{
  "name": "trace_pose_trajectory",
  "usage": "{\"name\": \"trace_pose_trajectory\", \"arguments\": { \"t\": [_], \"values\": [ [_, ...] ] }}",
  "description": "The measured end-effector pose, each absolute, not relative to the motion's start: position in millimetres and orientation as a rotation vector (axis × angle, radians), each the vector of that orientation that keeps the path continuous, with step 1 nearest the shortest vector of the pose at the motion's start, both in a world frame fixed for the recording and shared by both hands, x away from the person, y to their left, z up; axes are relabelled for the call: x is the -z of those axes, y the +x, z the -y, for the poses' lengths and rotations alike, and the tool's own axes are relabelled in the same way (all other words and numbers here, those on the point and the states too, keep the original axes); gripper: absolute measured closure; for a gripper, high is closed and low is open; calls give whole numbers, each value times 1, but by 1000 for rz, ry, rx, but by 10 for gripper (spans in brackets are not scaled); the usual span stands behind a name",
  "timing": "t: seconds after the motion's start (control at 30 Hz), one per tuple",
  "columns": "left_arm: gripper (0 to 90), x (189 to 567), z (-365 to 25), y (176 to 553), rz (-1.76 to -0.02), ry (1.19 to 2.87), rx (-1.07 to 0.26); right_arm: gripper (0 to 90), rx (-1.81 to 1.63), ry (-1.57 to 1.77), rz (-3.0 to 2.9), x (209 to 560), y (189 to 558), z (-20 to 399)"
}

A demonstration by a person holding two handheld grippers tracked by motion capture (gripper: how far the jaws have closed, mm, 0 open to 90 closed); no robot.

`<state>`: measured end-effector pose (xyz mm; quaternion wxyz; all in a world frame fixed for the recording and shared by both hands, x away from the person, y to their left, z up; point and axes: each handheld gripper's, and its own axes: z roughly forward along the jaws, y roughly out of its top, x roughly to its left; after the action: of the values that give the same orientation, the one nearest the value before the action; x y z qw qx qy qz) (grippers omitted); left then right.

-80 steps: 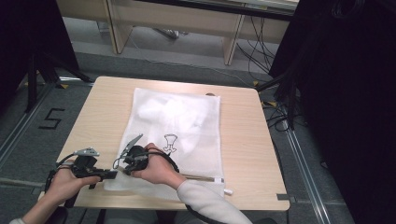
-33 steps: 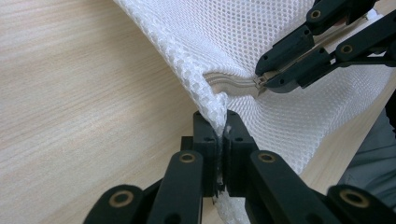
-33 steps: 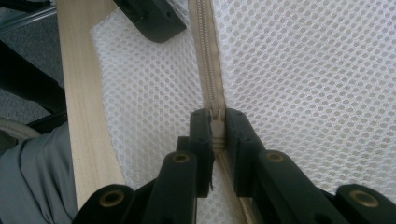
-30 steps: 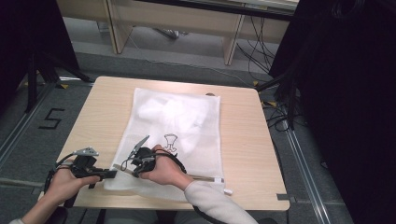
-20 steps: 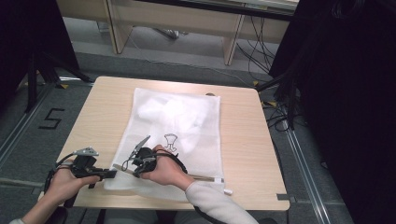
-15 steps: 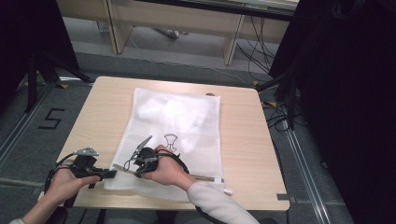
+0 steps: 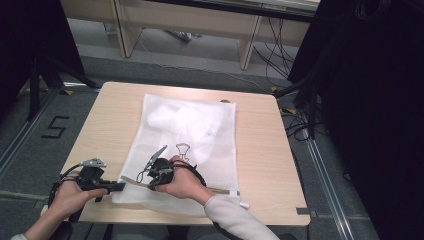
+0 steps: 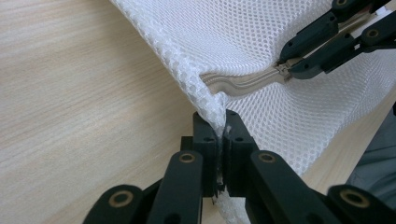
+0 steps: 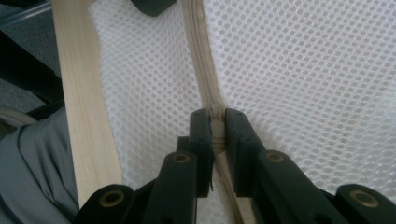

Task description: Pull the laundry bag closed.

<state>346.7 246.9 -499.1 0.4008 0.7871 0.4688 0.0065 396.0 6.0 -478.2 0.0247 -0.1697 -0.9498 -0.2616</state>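
Pinching white honeycomb mesh bag (image 8: 280, 32), beige zip (image 9: 201, 60)

mesh bag (image 7: 190, 145) on table (image 7: 260, 145) | zipper (image 9: 201, 70) along near edge

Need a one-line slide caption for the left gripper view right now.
Left gripper pinches the white mesh bag's corner on the wooden table while the right gripper grips its zipper.

Even, soft overhead light, dim dark surroundings; sharp close-ups, slightly soft foreground, no glare.
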Motion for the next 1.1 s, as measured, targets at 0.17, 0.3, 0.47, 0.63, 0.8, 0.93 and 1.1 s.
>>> {"name": "trace_pose_trajectory", "arguments": {
  "t": [0.17, 0.3, 0.47, 0.63, 0.8, 0.93, 1.1],
  "values": [
    [854, 498, -248, 347, -1187, 2009, 0, 826, 797, -538, 2940, 477, 397, -1],
    [854, 499, -248, 347, -1196, 1995, -13, 826, 811, -558, 2934, 476, 397, 3],
    [854, 498, -248, 348, -1193, 2007, 2, 826, 810, -574, 2931, 477, 396, 6],
    [854, 498, -249, 348, -1196, 2003, 2, 826, 831, -565, 2909, 476, 397, 9],
    [854, 499, -248, 348, -1193, 1987, -14, 826, 851, -578, 2913, 476, 397, 12],
    [854, 500, -249, 348, -1195, 1988, -16, 826, 853, -571, 2912, 477, 397, 12],
    [854, 499, -250, 348, -1193, 2007, 0, 826, 847, -565, 2914, 476, 397, 13]
  ]
}}
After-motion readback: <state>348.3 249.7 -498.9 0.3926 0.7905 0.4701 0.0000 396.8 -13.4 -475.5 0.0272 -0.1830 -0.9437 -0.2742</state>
